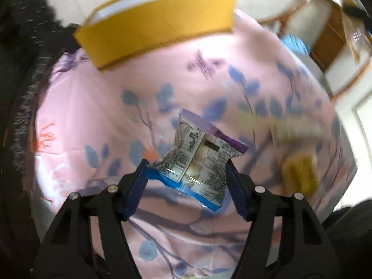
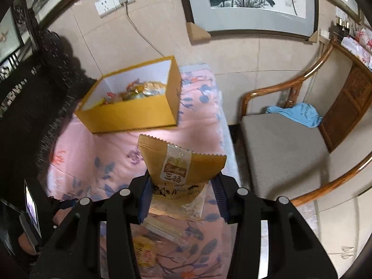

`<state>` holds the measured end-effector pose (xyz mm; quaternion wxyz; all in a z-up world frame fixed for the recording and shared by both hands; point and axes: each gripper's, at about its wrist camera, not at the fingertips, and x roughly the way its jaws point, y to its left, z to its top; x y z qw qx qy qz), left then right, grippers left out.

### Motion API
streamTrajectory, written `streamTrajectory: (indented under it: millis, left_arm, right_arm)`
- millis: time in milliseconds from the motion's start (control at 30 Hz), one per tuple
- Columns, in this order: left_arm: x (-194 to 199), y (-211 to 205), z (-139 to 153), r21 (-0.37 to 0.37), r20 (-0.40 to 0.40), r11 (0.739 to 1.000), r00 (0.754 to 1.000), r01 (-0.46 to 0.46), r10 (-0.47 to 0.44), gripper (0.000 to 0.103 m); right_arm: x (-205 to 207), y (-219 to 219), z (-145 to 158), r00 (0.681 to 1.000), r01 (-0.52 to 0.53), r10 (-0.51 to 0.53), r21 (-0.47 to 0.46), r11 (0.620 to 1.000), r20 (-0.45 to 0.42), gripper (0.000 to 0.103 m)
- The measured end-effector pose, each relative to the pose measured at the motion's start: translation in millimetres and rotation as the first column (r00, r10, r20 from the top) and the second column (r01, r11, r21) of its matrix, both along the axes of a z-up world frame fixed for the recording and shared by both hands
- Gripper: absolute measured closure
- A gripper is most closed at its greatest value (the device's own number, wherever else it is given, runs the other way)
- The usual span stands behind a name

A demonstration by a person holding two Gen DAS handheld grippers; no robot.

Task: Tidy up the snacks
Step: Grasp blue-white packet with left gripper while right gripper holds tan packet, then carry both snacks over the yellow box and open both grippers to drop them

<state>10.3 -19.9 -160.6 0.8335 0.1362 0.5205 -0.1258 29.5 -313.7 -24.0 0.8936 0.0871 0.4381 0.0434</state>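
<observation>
My left gripper (image 1: pixel 187 162) is shut on a small printed snack packet (image 1: pixel 200 155) with purple and blue ends, held above the pink floral cloth (image 1: pixel 93 107). The yellow box (image 1: pixel 158 28) stands ahead at the cloth's far end. My right gripper (image 2: pixel 181 179) is shut on an orange-brown peanut packet (image 2: pixel 181 162), held upright above the cloth. In the right wrist view the yellow box (image 2: pixel 130 114) is open, with several snacks (image 2: pixel 139 90) inside.
More snack packets lie on the cloth: a blurred yellow one (image 1: pixel 300 172) to the right, and a yellow one (image 2: pixel 144 253) and a pale one (image 2: pixel 169 227) under the right gripper. A wooden chair (image 2: pixel 279 144) with a blue cloth (image 2: pixel 297 114) stands right. Dark furniture (image 2: pixel 28 107) is left.
</observation>
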Motion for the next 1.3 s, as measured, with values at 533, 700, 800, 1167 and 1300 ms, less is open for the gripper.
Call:
streamTrajectory:
  millis: [533, 700, 800, 1167, 1300]
  left_arm:
    - [163.0, 8.2, 153.9, -0.175, 0.341, 0.962, 0.904, -0.209, 0.259, 0.037]
    - [224.9, 14.5, 148.1, -0.164, 0.329, 0.958, 0.903, -0.233, 0.276, 0.037]
    - [253.3, 17.6, 133.5, -0.147, 0.302, 0.962, 0.915, -0.231, 0.266, 0.037]
    - [289.7, 18.0, 93.5, -0.070, 0.252, 0.943, 0.909, -0.325, 0.332, 0.002]
    - [271.9, 18.9, 88.3, -0.100, 0.221, 0.935, 0.908, -0.341, 0.355, 0.002]
  right_arm:
    - [129.3, 45.7, 105.4, 0.946, -0.127, 0.115, 0.019, 0.992, 0.303, 0.056]
    - [195.7, 66.9, 90.4, 0.957, -0.153, 0.144, 0.016, 0.988, 0.253, 0.056]
    - [221.9, 73.7, 72.7, 0.963, -0.171, 0.163, 0.022, 0.985, 0.214, 0.056]
    - [253.6, 99.4, 25.1, 0.946, -0.288, 0.297, -0.083, 0.954, 0.133, 0.001]
    - [221.0, 75.7, 11.9, 0.955, -0.276, 0.276, -0.011, 0.961, 0.106, 0.001]
